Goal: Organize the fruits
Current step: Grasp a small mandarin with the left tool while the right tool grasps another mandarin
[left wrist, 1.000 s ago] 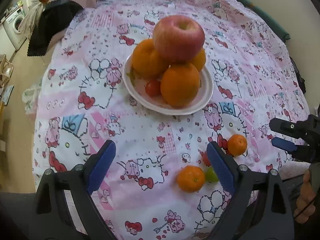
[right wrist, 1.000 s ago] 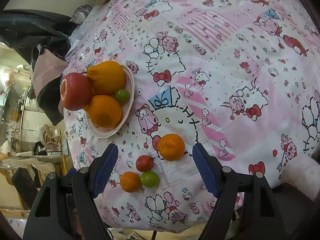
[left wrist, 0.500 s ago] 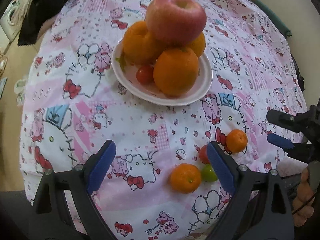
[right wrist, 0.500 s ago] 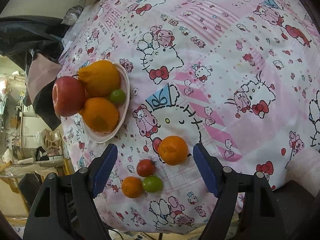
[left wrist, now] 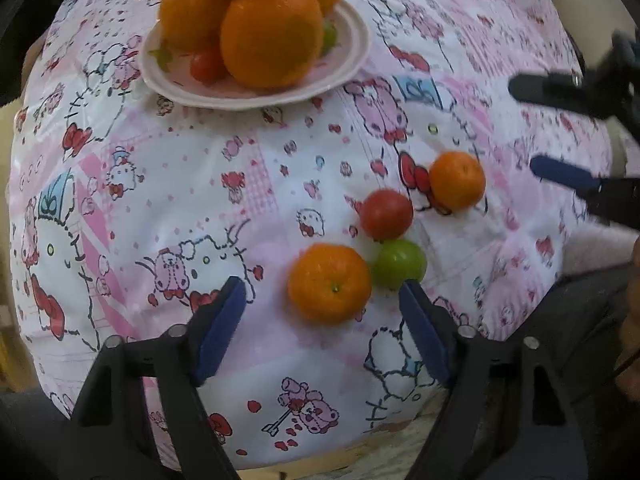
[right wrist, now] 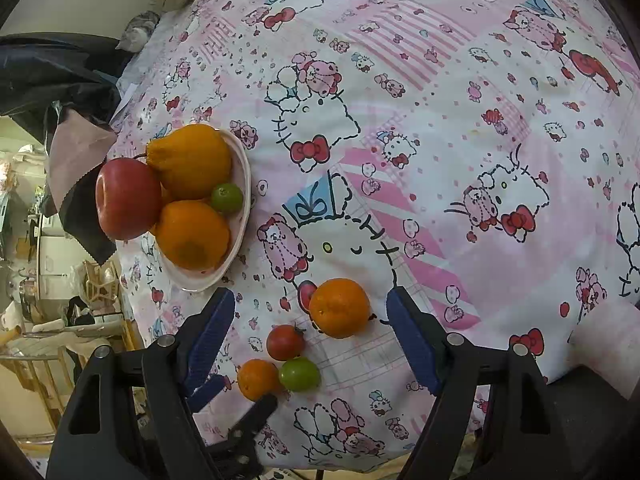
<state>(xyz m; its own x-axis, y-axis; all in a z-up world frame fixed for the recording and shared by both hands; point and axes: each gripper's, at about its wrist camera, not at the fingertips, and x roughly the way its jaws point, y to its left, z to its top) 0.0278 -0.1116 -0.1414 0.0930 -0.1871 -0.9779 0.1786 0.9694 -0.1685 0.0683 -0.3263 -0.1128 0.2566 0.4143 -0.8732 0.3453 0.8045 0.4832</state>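
A white plate (left wrist: 352,40) (right wrist: 240,216) holds large oranges (left wrist: 272,32), a red apple (right wrist: 128,198), a small red tomato (left wrist: 206,66) and a green fruit (right wrist: 227,197). Loose on the pink cartoon cloth lie a small mandarin (left wrist: 329,283) (right wrist: 258,379), a green fruit (left wrist: 400,264) (right wrist: 300,374), a red tomato (left wrist: 386,214) (right wrist: 285,342) and a second mandarin (left wrist: 456,180) (right wrist: 339,307). My left gripper (left wrist: 322,286) points down over the near mandarin; its jaws are closing with that mandarin between them, pads not touching. My right gripper (right wrist: 310,300) is open around the second mandarin, apart from it.
The cloth-covered table (right wrist: 440,120) drops off just behind both grippers. Dark and pink fabric (right wrist: 76,140) hangs beyond the plate's far side. A hand (left wrist: 634,256) shows at the right edge. My right gripper's fingers (left wrist: 560,172) reach in beside the second mandarin.
My left gripper has sunk toward the near mandarin and its jaws have narrowed around it. Its fingers now show at the bottom of the right wrist view. The right gripper has barely moved.
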